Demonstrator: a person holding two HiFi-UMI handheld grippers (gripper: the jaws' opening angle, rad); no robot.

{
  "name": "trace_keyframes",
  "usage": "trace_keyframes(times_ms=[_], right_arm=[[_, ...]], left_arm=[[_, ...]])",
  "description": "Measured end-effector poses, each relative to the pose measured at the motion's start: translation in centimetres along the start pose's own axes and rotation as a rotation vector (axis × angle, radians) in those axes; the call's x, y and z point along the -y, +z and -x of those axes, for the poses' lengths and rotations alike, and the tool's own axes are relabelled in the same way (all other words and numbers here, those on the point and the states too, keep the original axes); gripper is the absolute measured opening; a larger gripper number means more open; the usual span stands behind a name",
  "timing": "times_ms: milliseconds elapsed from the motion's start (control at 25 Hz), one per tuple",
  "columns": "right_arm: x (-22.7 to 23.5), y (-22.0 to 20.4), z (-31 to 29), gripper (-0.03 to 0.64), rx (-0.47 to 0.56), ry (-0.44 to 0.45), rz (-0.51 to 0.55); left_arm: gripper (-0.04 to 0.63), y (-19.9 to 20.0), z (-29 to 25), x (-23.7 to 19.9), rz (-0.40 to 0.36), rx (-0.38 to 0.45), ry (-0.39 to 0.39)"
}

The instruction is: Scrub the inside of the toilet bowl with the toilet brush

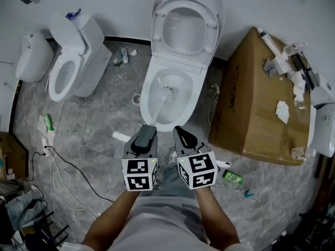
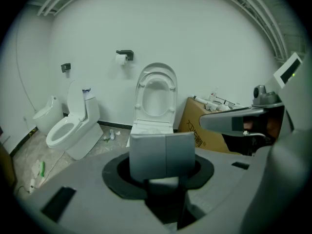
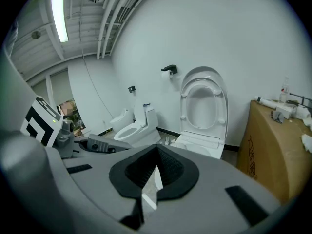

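- We see the left gripper (image 1: 147,132) with its jaws closed on the top of the toilet brush (image 1: 157,107). In the left gripper view (image 2: 165,155) the two jaws meet with only a seam between them.
- The brush's white handle slants forward and down from those jaws. Its bristle head sits inside the toilet bowl (image 1: 194,95), near the middle.
- We see the right gripper (image 1: 182,135) just beside the left one, apart from the brush. Its jaws (image 3: 155,172) are drawn together to a thin slit and have hold of nothing.
- The seat and lid (image 1: 186,5) stand raised against the wall behind the bowl.
- A cardboard box (image 1: 251,98) stands just to the right of the bowl. A second toilet (image 1: 68,61) stands well to the left, and a green bottle (image 1: 232,178) lies on the floor (image 1: 94,140).
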State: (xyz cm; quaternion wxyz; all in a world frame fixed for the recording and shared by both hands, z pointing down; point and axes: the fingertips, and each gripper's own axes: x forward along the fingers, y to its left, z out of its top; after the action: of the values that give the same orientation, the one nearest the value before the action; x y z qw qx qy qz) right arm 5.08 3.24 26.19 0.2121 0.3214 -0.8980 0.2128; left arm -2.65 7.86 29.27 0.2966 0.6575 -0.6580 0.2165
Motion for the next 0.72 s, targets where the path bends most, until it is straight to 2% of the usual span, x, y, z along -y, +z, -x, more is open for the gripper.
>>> trace_keyframes(times_ms=[160,440,720], right_arm=[[2.4,-0.7,-2.1,0.000,-0.013,-0.018,-0.033],[5.5,-3.0,-7.5,0.000,-0.047,-0.090,-0.084],[7.4,-5.1,-12.4,0.001,-0.065,-0.192,-0.137]], left_arm=[[0.152,-0.8,-3.0,-0.3,-0.003,-0.050,-0.016],[0.152,-2.8,-9.1,-2.7,-0.018,-0.122,-0.093],[0.152,-5.6,-14.7,-4.6,-0.079,-0.201,-0.227]])
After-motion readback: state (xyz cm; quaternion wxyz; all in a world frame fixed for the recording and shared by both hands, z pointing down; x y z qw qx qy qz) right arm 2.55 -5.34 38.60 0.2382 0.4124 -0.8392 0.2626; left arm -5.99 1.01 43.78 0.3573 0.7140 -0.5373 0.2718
